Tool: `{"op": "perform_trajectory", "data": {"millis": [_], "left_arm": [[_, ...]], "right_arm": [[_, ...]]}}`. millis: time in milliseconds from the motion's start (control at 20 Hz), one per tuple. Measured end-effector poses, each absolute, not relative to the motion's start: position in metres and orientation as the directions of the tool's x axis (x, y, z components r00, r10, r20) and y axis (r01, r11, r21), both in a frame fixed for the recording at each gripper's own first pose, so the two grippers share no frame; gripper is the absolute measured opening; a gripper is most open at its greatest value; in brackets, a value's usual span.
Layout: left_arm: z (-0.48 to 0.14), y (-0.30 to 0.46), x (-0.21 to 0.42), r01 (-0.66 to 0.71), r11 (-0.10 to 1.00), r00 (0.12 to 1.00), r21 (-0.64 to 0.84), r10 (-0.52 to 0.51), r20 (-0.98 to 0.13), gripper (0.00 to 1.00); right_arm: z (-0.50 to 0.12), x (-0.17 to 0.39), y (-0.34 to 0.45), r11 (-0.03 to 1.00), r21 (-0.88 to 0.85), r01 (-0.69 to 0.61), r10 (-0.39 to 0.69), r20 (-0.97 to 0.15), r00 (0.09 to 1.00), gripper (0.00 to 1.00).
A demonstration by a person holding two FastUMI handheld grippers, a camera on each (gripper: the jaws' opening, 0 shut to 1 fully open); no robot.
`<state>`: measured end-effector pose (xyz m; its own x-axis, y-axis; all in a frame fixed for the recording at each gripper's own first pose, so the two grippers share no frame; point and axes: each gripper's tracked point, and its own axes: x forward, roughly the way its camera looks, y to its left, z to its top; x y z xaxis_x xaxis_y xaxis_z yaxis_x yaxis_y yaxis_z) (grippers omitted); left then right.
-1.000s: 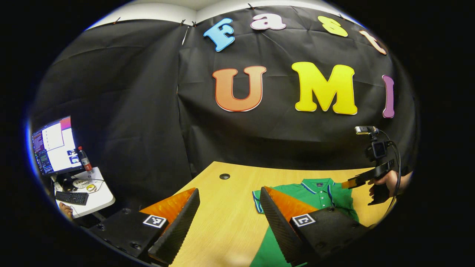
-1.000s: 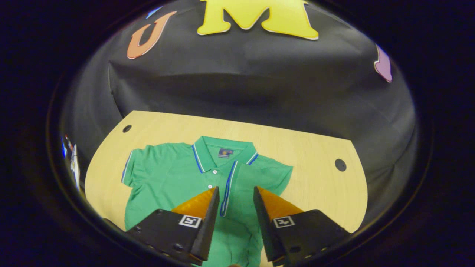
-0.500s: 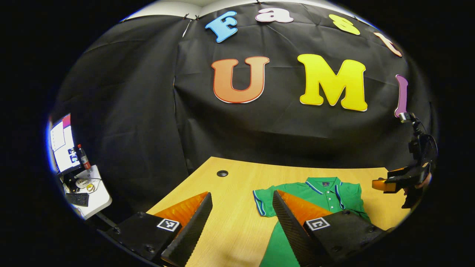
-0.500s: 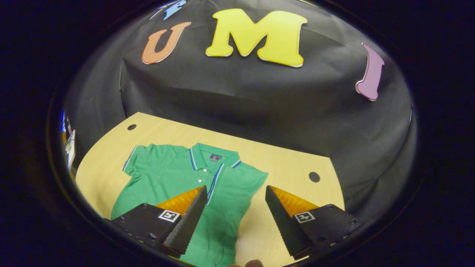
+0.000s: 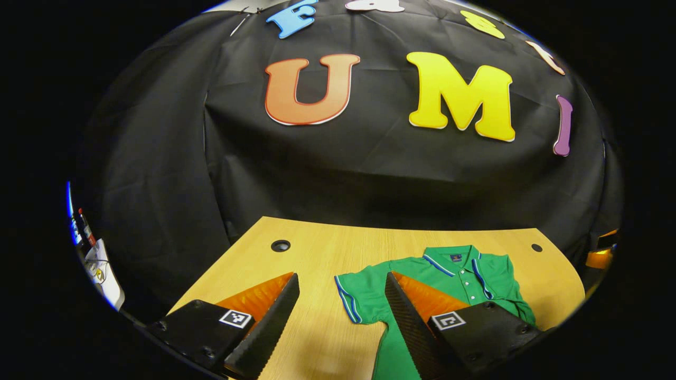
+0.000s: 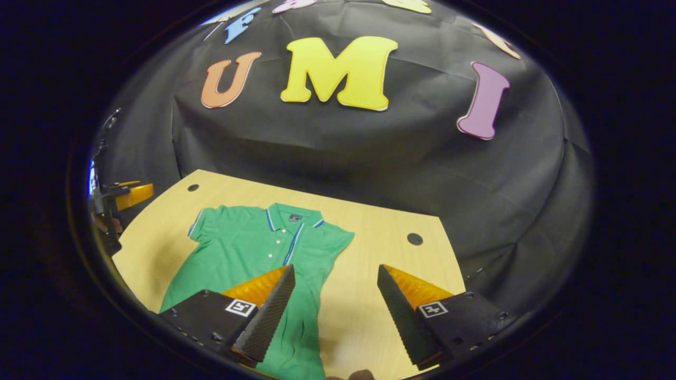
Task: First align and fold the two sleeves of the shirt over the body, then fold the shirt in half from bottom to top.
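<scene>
Since half a second earlier, the right gripper had drawn back and to the right: in the right gripper view the green polo shirt sat farther to the left and looked smaller, and the left gripper now showed at the left edge, above the table's corner. A second earlier the right fingers had stood close together over the shirt's placket; now they were spread wide with nothing between them, the left one over the shirt's lower body and the right one over bare wood. In the left gripper view the monitor had slid almost out at the left, and the other gripper had shrunk to a sliver at the right edge.

The left gripper hung above the table's near-left part, tilted slightly down, its fingers wide apart and empty; the left one lay over bare wood, the right one over the shirt's left side.

The shirt lay flat on the table, collar toward the booth wall. Its right sleeve was folded over the body; its left sleeve was spread out on the wood.
</scene>
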<state>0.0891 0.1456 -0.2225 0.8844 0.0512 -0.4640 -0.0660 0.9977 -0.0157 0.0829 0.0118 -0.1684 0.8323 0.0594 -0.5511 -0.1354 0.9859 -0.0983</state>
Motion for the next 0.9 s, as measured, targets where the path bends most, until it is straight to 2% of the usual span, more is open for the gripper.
{"op": "perform_trajectory", "data": {"millis": [350, 900], "left_arm": [[-0.285, 0.142, 0.124, -0.092, 0.987, 0.826, -0.129, 0.004, -0.564, 1.00], [-0.372, 0.141, 0.141, -0.130, 0.982, 0.696, -0.140, -0.010, -0.718, 1.00]], "right_arm": [[-0.181, 0.051, -0.018, 0.992, -0.103, -0.071, -0.004, -0.595, 0.804, 0.95], [-0.209, 0.022, -0.006, 0.990, -0.108, -0.093, -0.002, -0.659, 0.752, 0.98]]}}
